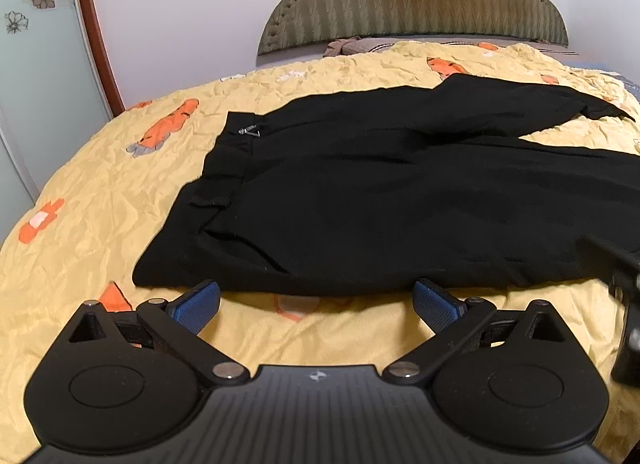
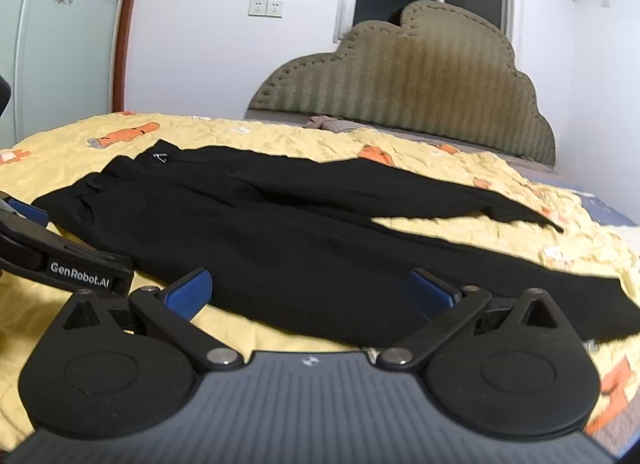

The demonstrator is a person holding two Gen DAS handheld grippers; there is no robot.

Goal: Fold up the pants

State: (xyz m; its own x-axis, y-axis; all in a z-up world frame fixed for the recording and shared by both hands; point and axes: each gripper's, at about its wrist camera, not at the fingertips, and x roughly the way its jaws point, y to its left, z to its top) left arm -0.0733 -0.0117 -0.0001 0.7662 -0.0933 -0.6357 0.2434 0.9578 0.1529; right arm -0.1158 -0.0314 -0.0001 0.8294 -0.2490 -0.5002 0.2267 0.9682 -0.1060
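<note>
The black fabric pants (image 1: 360, 191) lie spread flat and unfolded on the yellow carrot-print quilt (image 1: 100, 191), waistband left, legs splayed right, so folding seems hardly begun: left gripper (image 1: 316, 304) and right gripper (image 2: 310, 292) gape wide at the near edge, holding nothing.

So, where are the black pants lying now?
The black pants lie spread flat on the yellow bedspread, waistband to the left, just beyond both open grippers.
</note>
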